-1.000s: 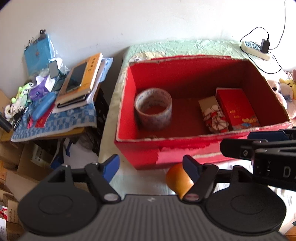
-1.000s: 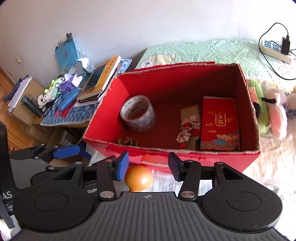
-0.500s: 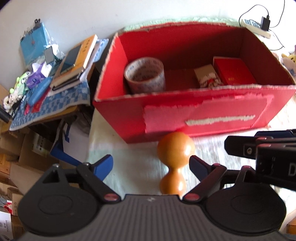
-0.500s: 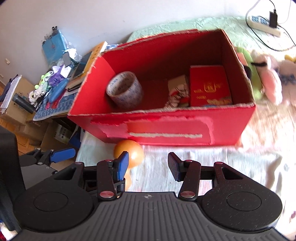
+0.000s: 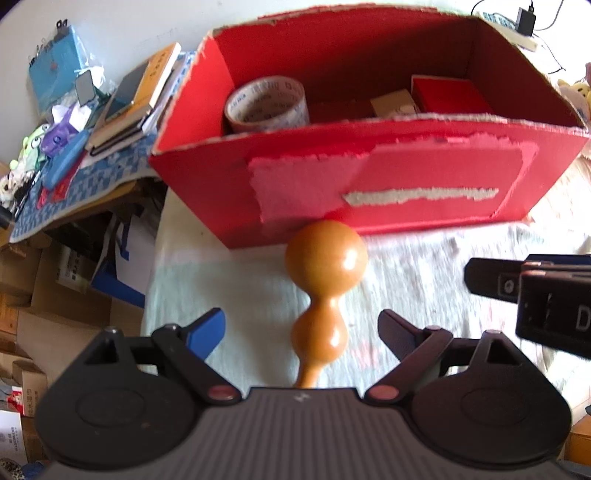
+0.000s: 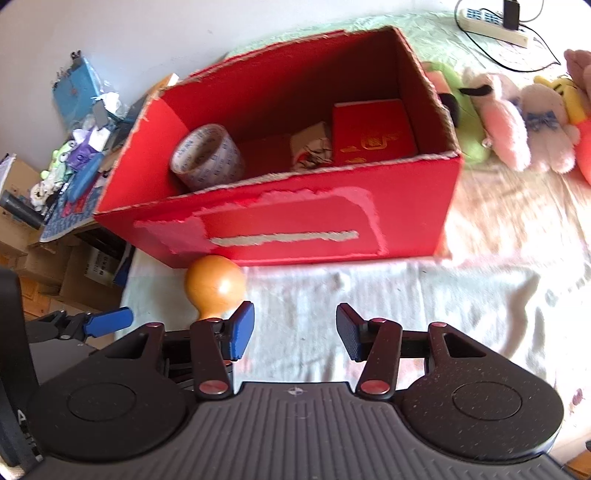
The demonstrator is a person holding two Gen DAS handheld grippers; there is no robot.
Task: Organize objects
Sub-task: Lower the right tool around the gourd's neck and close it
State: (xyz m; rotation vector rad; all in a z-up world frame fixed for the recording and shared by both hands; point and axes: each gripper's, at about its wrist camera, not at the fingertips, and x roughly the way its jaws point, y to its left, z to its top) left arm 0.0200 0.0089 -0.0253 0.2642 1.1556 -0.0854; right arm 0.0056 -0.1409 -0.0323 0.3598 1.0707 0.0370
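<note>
A bed [image 6: 424, 306] with a pale, crumpled cover fills most of both views, running back to a plain white wall. To its left stands a low table [image 5: 81, 192] under a blue patterned cloth, heaped with books and small clutter, and brown cartons are stacked on the floor below it. One white power strip [image 6: 495, 26] with a black plug lies at the far end of the bed.

One red cardboard box [image 5: 369, 184] sits open on the bed, its rim torn and a pale patch peeled from its front wall. Beside its right wall lie several plush toys [image 6: 517, 114], at least four. Inside are one roll of clear tape [image 5: 266, 105] on the left, one red packet [image 6: 373, 133] on the right and one small patterned carton [image 6: 312, 146] between them.

One wooden gourd [image 5: 325, 291], glossy orange-brown with two bulbs and a thin stem, lies on the bed just in front of the box, its large bulb nearest the box.

The left tongs [image 5: 301, 332] are released, spread wide on either side of the gourd's small bulb without touching it. The right tongs [image 6: 295, 332] are also released, with only bare bed cover between them; the gourd lies to their left.
</note>
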